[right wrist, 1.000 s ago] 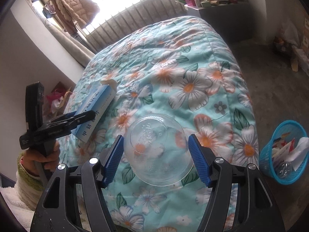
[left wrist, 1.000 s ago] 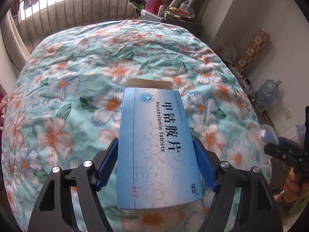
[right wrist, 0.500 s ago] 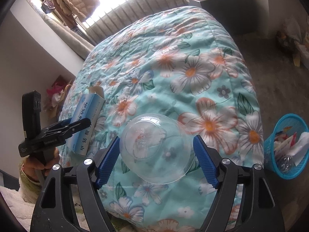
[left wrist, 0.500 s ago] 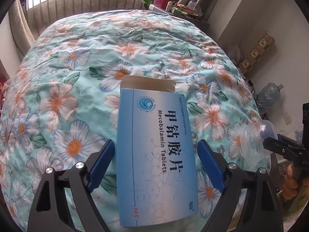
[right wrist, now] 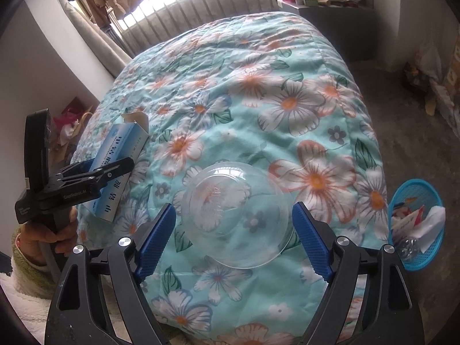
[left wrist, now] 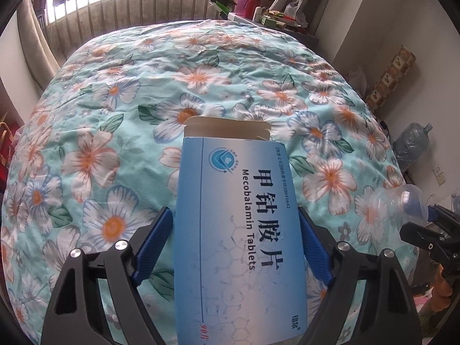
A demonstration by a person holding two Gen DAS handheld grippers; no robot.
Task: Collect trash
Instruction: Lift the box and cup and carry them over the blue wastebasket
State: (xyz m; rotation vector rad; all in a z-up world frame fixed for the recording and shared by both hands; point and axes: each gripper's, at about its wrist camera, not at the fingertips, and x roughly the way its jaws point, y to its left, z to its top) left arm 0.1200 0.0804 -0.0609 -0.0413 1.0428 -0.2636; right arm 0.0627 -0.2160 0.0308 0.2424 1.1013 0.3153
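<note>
A blue and white tablet box [left wrist: 238,215], its top flap open, lies slanted on the flowered quilt [left wrist: 115,115] between the fingers of my left gripper [left wrist: 234,230]. The jaws are closing, and a thin gap shows at the left pad. In the right wrist view the box [right wrist: 120,149] and the left gripper [right wrist: 112,164] sit at the left. A clear plastic dome lid [right wrist: 235,212] rests on the quilt between the fingers of my right gripper [right wrist: 234,224]. Those jaws are opening, with a gap on each side. The lid [left wrist: 396,204] also shows at the right of the left wrist view.
A blue mesh basket [right wrist: 414,181] with paper and wrappers stands on the floor to the right of the bed. A cluttered desk [left wrist: 258,14] is beyond the bed, and a water bottle [left wrist: 411,143] by the wall. A person's hand [right wrist: 51,235] holds the left gripper.
Both grippers let go: the left pads came off the box and the right pads off the dome lid. Both things now sit lower, on the quilt.
</note>
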